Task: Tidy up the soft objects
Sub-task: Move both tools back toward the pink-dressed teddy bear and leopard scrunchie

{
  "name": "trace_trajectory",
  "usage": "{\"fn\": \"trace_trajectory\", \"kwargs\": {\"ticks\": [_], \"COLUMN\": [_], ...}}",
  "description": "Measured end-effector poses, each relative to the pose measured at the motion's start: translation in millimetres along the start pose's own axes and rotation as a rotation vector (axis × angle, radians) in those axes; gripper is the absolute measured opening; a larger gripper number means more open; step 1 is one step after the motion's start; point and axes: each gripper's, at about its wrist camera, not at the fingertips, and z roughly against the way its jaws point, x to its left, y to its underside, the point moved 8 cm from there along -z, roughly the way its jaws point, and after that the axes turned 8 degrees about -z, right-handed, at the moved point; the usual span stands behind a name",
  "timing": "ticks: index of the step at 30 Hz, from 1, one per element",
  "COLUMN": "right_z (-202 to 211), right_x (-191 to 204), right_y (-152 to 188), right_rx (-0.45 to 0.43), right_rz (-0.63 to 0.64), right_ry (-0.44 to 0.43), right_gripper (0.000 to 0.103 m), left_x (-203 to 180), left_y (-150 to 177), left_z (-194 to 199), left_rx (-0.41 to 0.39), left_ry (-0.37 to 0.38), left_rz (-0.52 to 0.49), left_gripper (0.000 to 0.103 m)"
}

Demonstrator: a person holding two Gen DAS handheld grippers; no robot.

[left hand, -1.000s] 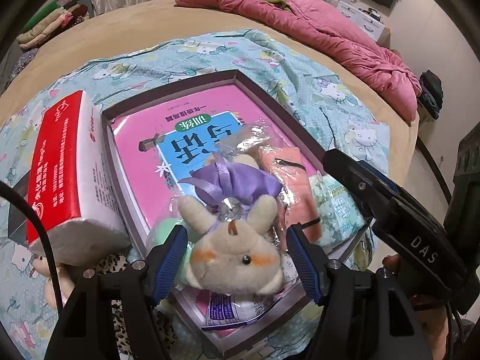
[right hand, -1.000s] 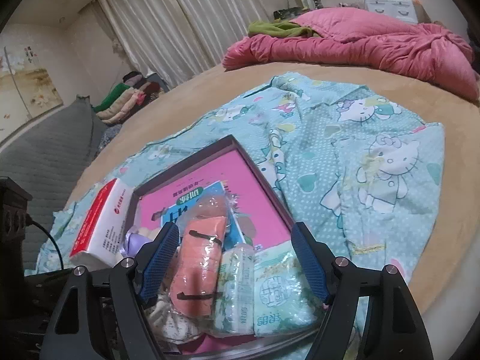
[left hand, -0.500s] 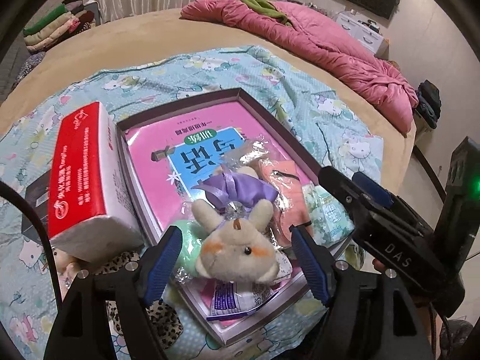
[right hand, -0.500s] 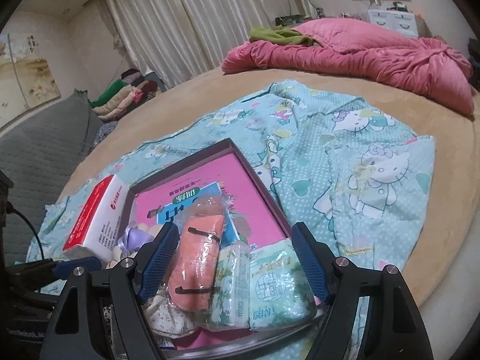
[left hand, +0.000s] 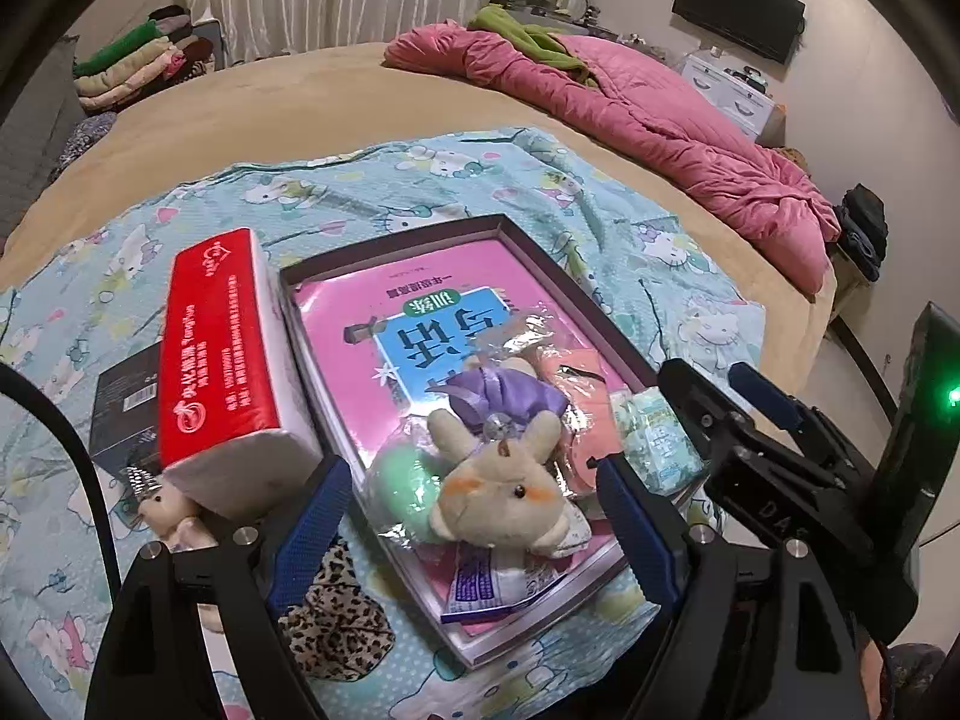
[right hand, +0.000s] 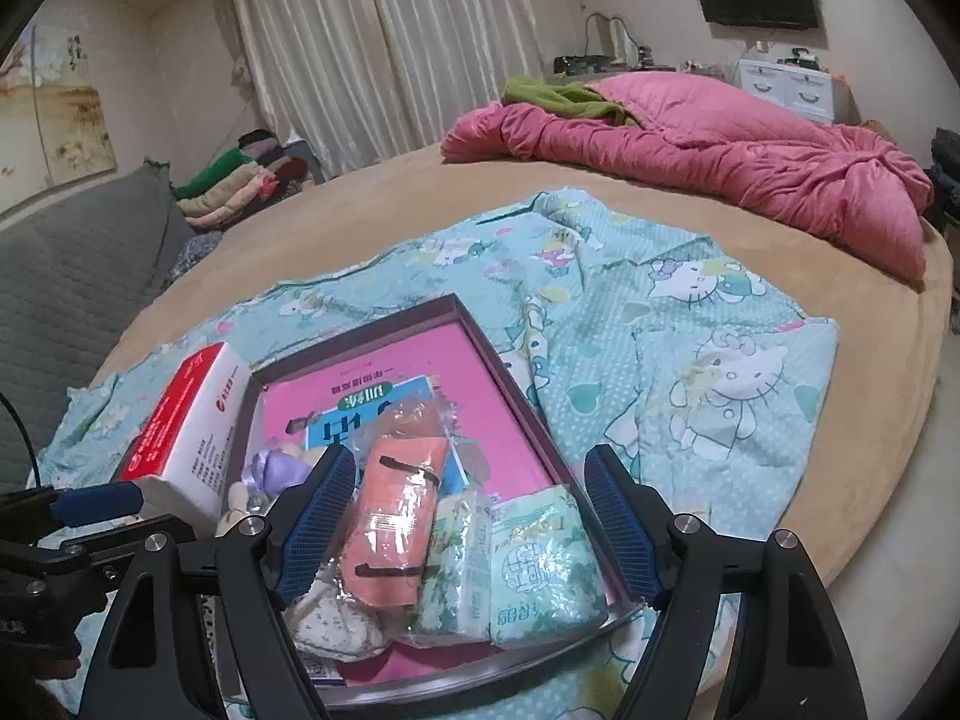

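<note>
A shallow dark box on the bed holds a pink book and soft items. A beige plush rabbit with a purple bow lies at its near end beside a green soft piece. An orange pouch in clear wrap and green tissue packs lie next to it. My left gripper is open, above and astride the rabbit, empty. My right gripper is open, astride the orange pouch and tissue packs, empty.
A red-and-white tissue pack stands left of the box, with a black box, a small plush and a leopard-print cloth near it. A pink quilt lies at the bed's far side. The Hello Kitty sheet covers the bed.
Both grippers have pulled back and up from the box. The rabbit and pouches lie where they were. The jaws have stayed open.
</note>
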Motion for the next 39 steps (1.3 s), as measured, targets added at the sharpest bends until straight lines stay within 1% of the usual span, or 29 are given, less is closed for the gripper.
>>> {"fn": "trace_trajectory", "kwargs": {"ticks": [3,16,23,26,29,33,36,39], "right_z": [6.4,36.0,53.5,59.2,62.6,59.9,57.7,49.4], "right_x": [4.6,36.6,67.4,90.4,117.8,146.4,163.4,180.1], "right_y": [-2.3,-13.4,-14.6,-7.6,5.0,23.8,38.1,62.6], "right_rx": [-0.014,-0.071,-0.087,-0.068,-0.045,0.007,0.031,0.091], "right_rz": [0.017,0.08,0.108,0.13,0.181,0.225,0.281,0.349], "right_ry": [0.007,-0.015,-0.099,-0.16,-0.217,-0.259,-0.271,-0.287], "right_gripper": [0.08,0.08,0.08,0.081,0.081,0.081,0.081,0.081], "left_x": [3.9,22.7,49.5,73.0,100.7,129.0,140.7,155.9], "left_y": [-0.6,-0.8,1.2,5.9,14.6,28.9,40.1,57.7], "left_z": [6.7,43.2,66.0,74.3,79.5,84.0,81.7,64.7], "left_rx": [-0.013,-0.052,-0.075,-0.081,-0.079,-0.067,-0.06,-0.013], "left_ry": [-0.014,-0.098,-0.121,-0.145,-0.168,-0.202,-0.212,-0.207], "left_rz": [0.002,-0.007,0.034,0.077,0.127,0.167,0.179,0.211], "left_gripper": [0.083,0.084,0.084,0.084,0.084,0.084,0.084,0.084]}}
